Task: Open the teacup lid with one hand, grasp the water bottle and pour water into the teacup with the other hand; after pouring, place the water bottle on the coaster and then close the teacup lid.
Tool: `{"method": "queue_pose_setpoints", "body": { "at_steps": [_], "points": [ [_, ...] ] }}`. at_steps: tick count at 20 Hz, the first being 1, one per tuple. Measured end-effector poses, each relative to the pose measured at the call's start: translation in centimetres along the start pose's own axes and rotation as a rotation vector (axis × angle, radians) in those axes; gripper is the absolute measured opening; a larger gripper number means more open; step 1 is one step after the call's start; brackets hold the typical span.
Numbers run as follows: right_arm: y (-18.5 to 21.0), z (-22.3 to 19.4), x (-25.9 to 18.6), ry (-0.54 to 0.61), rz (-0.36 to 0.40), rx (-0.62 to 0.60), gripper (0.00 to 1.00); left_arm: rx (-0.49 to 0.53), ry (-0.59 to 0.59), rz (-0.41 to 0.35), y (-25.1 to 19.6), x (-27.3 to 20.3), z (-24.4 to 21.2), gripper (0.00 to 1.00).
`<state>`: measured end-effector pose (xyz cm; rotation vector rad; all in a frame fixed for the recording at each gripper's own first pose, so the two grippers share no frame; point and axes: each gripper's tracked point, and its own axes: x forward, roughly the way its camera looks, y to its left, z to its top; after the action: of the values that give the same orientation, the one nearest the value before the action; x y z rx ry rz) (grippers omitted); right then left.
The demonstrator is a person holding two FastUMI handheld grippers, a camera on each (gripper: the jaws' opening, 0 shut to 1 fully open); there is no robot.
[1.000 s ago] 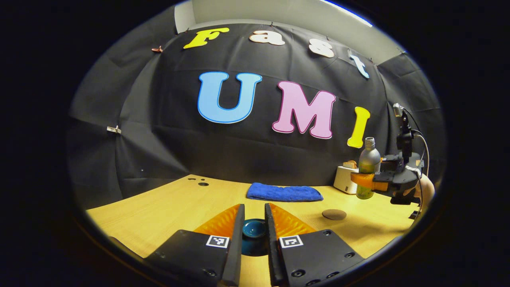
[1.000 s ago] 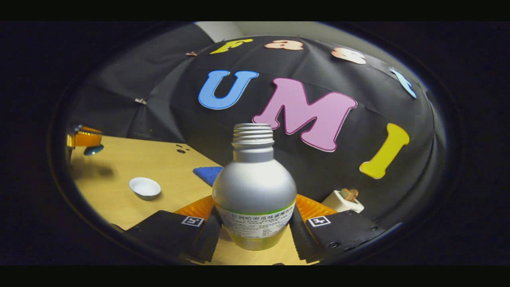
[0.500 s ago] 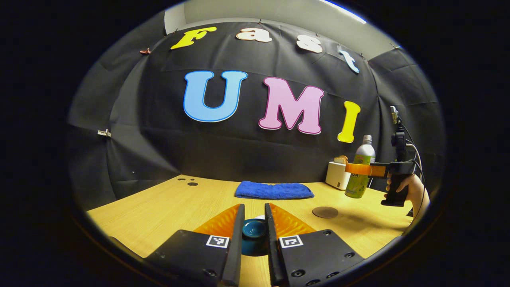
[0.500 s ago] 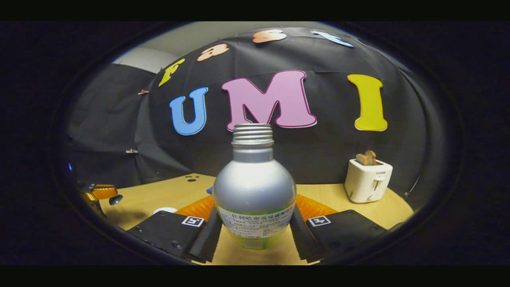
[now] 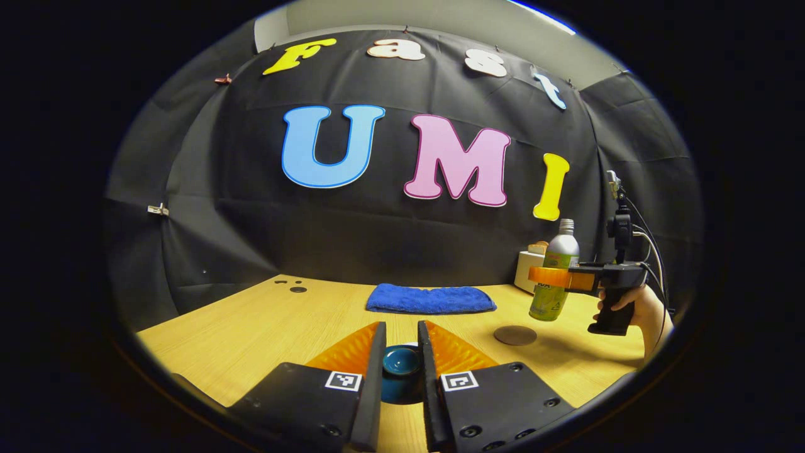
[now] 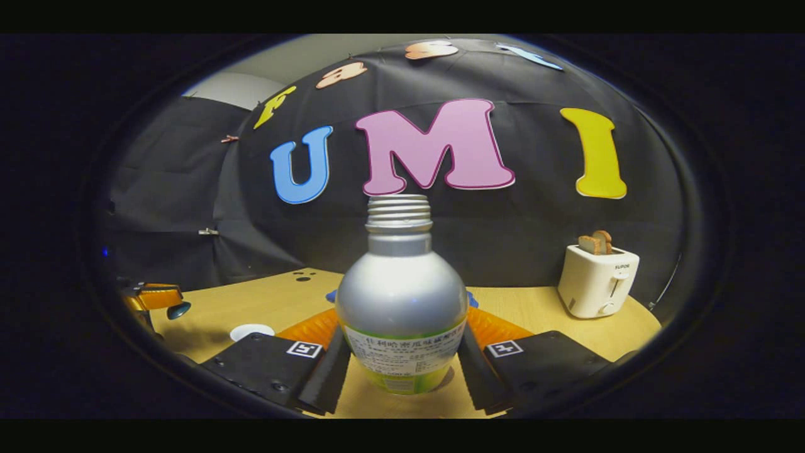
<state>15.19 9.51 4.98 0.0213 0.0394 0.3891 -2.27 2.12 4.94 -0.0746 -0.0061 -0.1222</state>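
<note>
Left gripper [image 5: 401,371] pinching the blue teacup lid [image 5: 401,363] at 6 o'clock, right gripper [image 6: 402,371] clamped on the upright, uncapped water bottle [image 6: 401,302], held above the table [image 5: 264,327], near the coaster [image 5: 515,335] at 4 o'clock.

A silver water bottle [image 6: 401,302] with a green lower band and threaded, uncapped neck stood upright, raised above the worktop [image 5: 264,327] near its right edge. The round brown coaster [image 5: 515,335] lay flat, bare, just left of it. The dark blue teacup lid [image 5: 402,363] hung lifted; the white teacup [image 6: 251,331] sat open toward the left.
</note>
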Motion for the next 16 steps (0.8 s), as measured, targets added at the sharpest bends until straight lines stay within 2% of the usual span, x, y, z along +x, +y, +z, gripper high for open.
{"method": "queue_pose_setpoints", "body": {
  "at_steps": [5, 8, 16],
  "points": [
    [-1.5, -3.2, 2.8, 0.008, -0.041, -0.037, 0.80, -0.005, -0.003, -0.022, -0.9, 1.2, -0.1, 0.31],
    [-1.5, -6.3, 3.8, 0.056, -0.041, 0.032, 0.81, 0.006, 0.007, -0.024, -1.0, 1.4, -0.2, 0.32],
    [-1.9, -7.3, 4.7, 0.076, -0.065, -0.007, 0.82, 0.010, 0.009, -0.013, -0.8, 0.3, -0.6, 0.32]
  ]
}}
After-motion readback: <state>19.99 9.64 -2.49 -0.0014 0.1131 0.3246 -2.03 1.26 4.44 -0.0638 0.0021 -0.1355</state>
